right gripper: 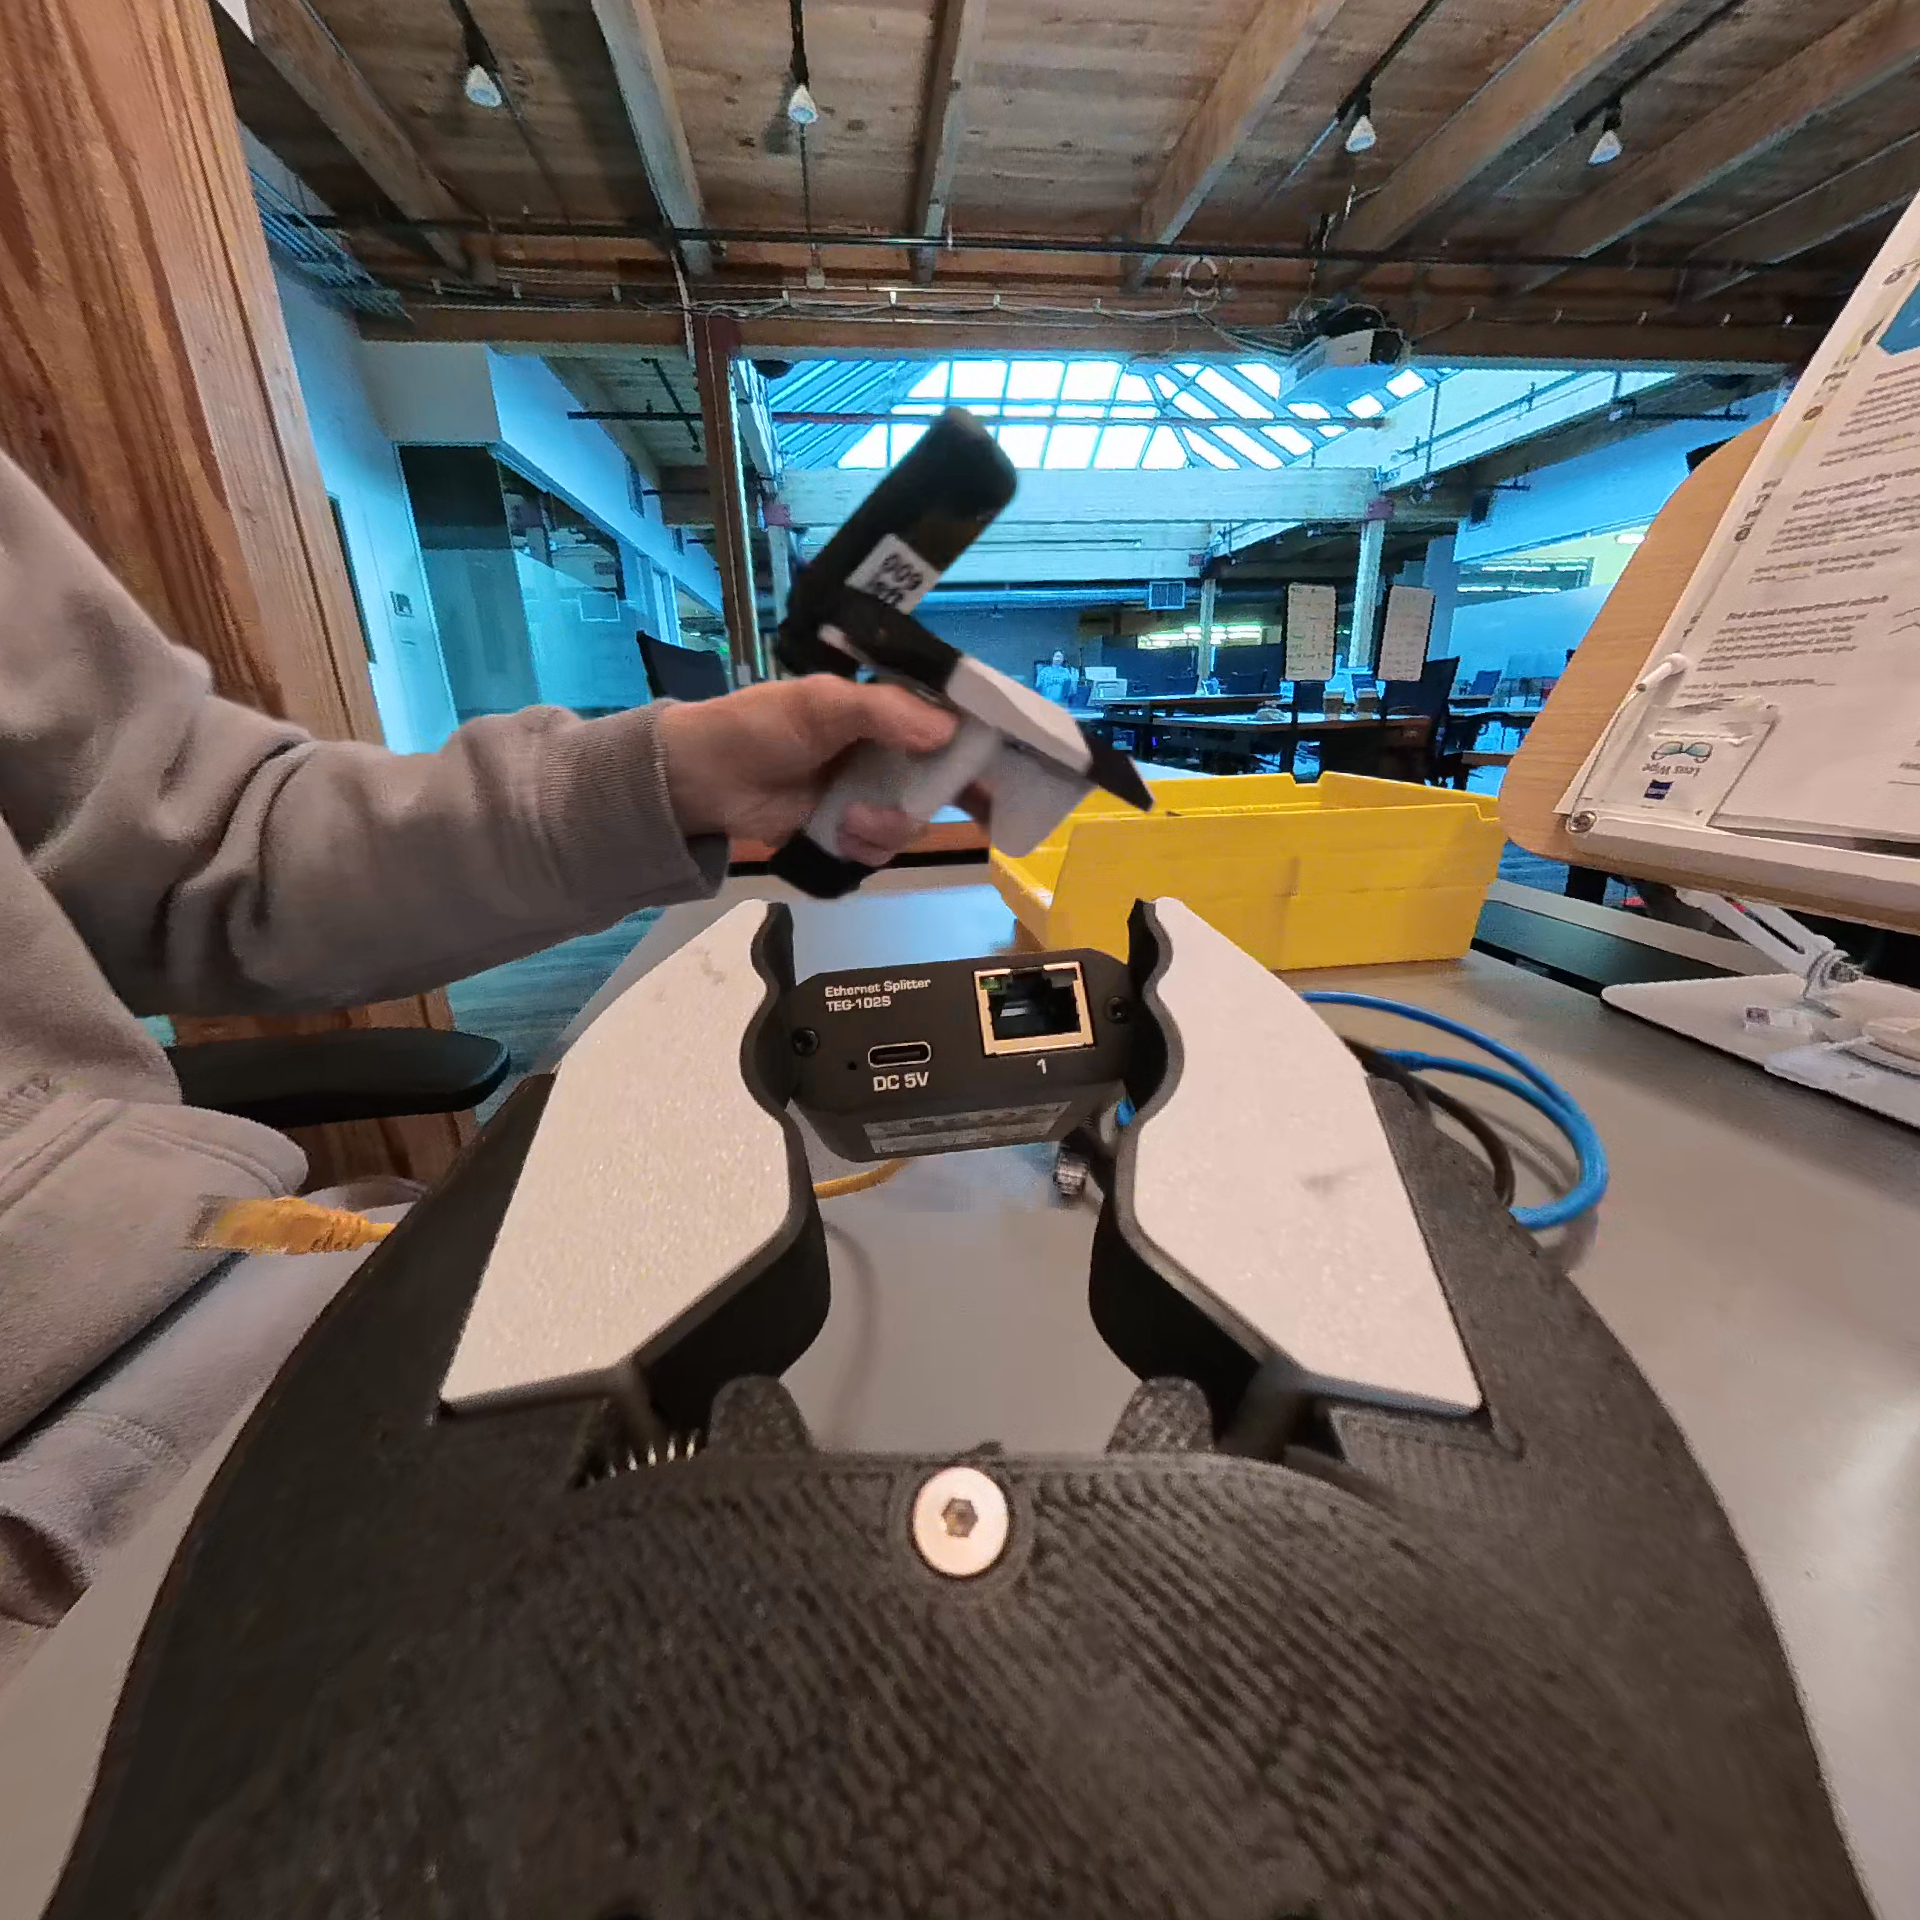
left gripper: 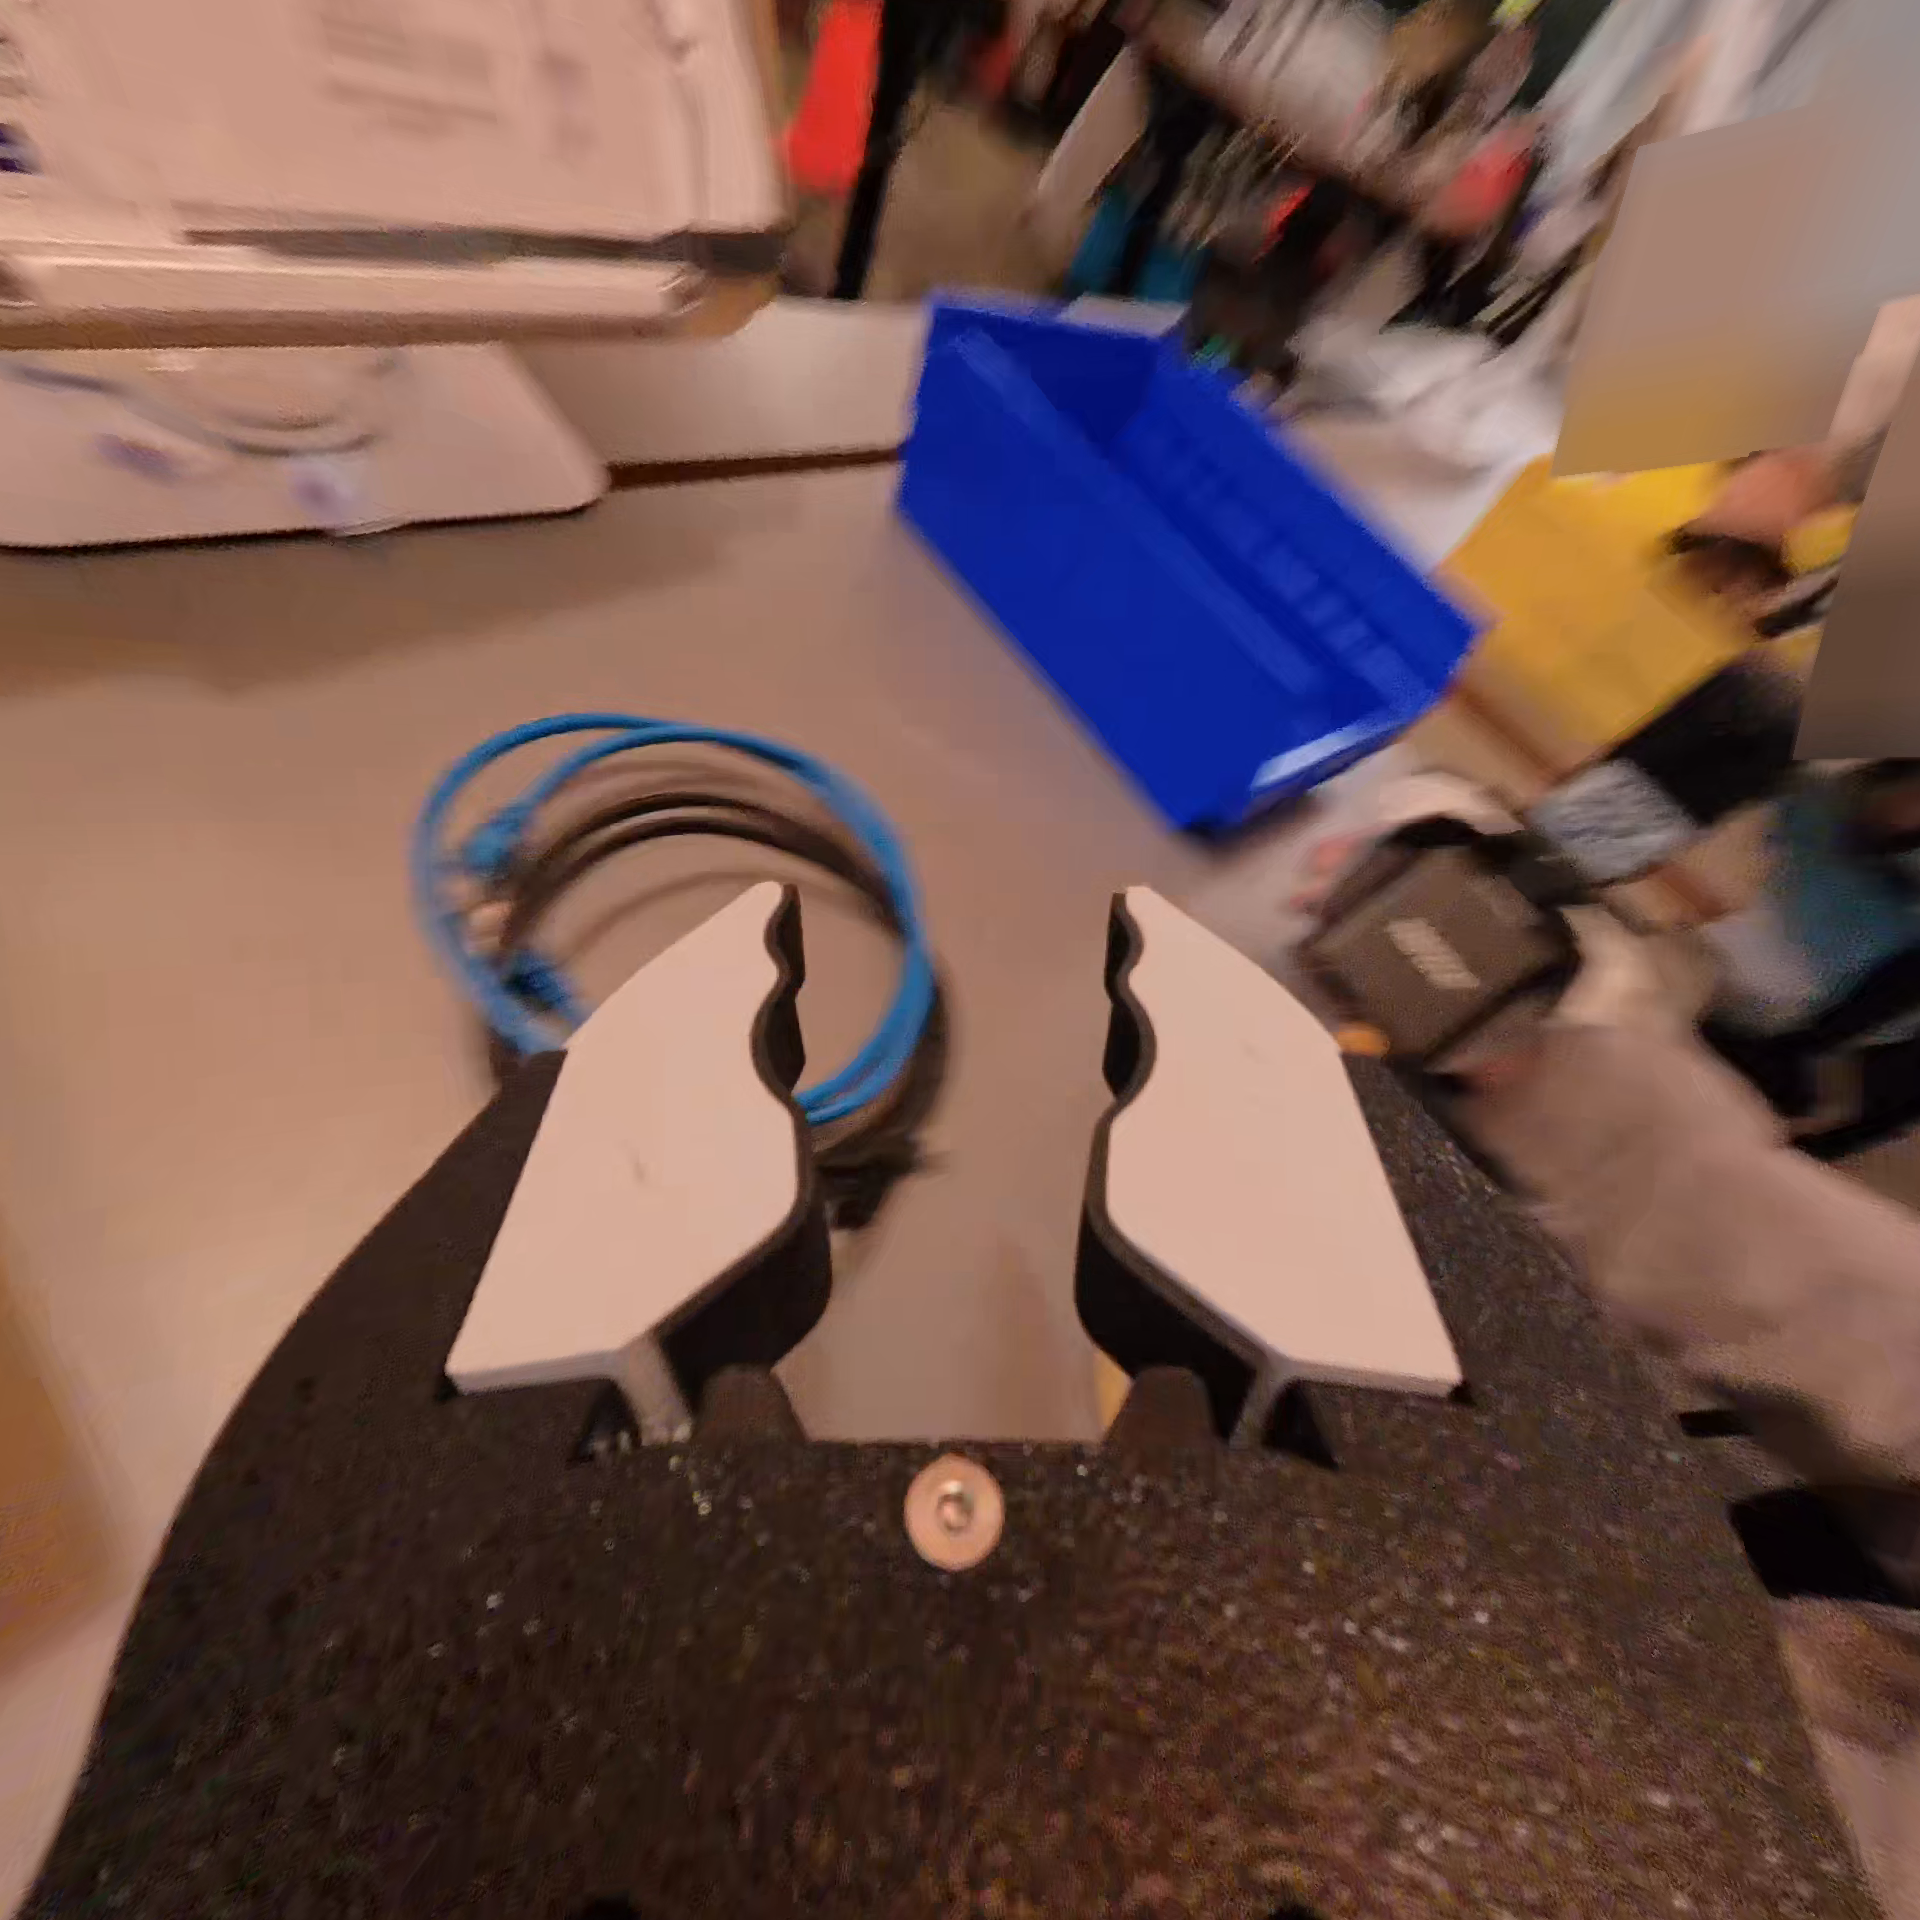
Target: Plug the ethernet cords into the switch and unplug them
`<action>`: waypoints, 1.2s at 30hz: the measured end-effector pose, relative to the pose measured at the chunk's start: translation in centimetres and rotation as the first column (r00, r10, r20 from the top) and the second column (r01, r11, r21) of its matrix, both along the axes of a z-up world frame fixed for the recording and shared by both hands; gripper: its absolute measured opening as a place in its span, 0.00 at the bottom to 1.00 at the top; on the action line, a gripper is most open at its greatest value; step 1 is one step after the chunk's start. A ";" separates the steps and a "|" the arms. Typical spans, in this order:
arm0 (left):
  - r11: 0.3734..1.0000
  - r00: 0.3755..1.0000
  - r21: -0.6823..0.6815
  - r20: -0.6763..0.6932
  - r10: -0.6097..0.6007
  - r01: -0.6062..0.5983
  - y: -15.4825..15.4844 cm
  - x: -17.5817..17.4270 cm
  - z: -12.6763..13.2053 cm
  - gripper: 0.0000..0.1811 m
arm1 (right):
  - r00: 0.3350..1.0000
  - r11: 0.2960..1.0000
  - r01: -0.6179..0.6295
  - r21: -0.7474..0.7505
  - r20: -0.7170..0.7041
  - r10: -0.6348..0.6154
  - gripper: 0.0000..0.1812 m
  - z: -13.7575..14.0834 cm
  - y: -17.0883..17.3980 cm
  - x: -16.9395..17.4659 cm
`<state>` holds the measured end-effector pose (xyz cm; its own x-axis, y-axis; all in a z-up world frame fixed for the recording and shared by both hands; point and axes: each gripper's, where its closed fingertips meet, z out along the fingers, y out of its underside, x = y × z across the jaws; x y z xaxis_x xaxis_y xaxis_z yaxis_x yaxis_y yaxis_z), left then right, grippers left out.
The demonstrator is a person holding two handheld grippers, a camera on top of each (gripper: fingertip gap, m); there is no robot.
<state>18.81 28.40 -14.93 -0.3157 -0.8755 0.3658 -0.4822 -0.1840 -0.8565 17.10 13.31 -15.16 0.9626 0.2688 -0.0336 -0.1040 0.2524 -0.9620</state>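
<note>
Right tongs (right gripper: 956, 925) clamped on the black switch (right gripper: 951, 1049), lifted off the worktop (right gripper: 1714, 1299). Left tongs (left gripper: 956, 914) apart, empty, above coiled ethernet cords (left gripper: 665, 748); blue bin (left gripper: 1143, 561) far right.

A blue bin (left gripper: 1174, 561) sits tilted on the grey bench (left gripper: 260, 665) in the blurred left wrist view, with white cardboard boxes (left gripper: 343, 187) stacked at the far left edge. In the right wrist view a yellow bin (right gripper: 1247, 873) stands on the bench beyond the near things, and a wooden document stand (right gripper: 1704, 665) (holding printed sheets, on a white folding base) leans at the right. A wooden pillar (right gripper: 135, 364) rises at the left under a beamed wooden ceiling (right gripper: 1039, 125) with small hanging lamps.
</note>
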 end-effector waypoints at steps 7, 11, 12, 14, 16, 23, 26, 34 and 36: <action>0.801 0.920 -0.497 -0.013 -0.392 0.334 -12.4 -5.7 -3.3 0.30 | 0.999 0.999 -0.034 0.020 0.007 0.034 0.35 0.2 -0.2 -0.5; 0.750 0.872 -0.567 -0.107 -0.477 0.340 -15.1 -5.1 -6.3 0.31 | 0.997 0.997 -0.073 0.039 0.018 0.072 0.35 0.3 -0.2 -1.5; 0.724 0.859 -0.595 -0.105 -0.500 0.349 -15.5 -5.0 -6.4 0.30 | 0.997 0.996 -0.074 0.044 0.023 0.073 0.35 0.4 -0.2 -1.6; 0.642 0.834 -0.671 -0.063 -0.548 0.371 -15.9 -4.8 -5.9 0.30 | 0.995 0.993 -0.100 0.057 0.026 0.098 0.35 0.6 -0.4 -2.0; 0.540 0.804 -0.761 -0.040 -0.593 0.361 -15.8 -4.7 -5.4 0.28 | 0.993 0.989 -0.117 0.085 0.019 0.116 0.35 1.0 -0.6 -2.2; 0.646 0.813 -0.626 -0.031 -0.581 0.437 -14.2 -2.8 -6.0 0.36 | 0.984 0.980 -0.175 0.099 0.037 0.172 0.34 1.7 -0.6 -3.4; 0.440 0.706 -0.733 0.077 -0.704 0.519 -15.2 -4.0 -4.4 0.31 | 0.978 0.966 -0.208 0.155 0.032 0.206 0.34 3.0 -0.9 -4.1; 0.142 0.572 -0.783 0.304 -0.762 0.606 -17.0 -6.2 -2.1 0.25 | 0.975 0.964 -0.220 0.149 0.063 0.212 0.34 3.0 -0.6 -4.7; 0.144 0.577 -0.788 0.300 -0.759 0.599 -16.9 -6.1 -1.9 0.16 | 0.977 0.970 -0.207 0.128 0.085 0.197 0.34 2.7 -0.5 -4.7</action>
<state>12.67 11.51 -16.88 -0.5037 0.3459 0.7916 -0.8639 -0.2040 -0.4605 12.37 12.81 -12.50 0.8864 0.4554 0.0829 -0.0990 0.3615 -0.9271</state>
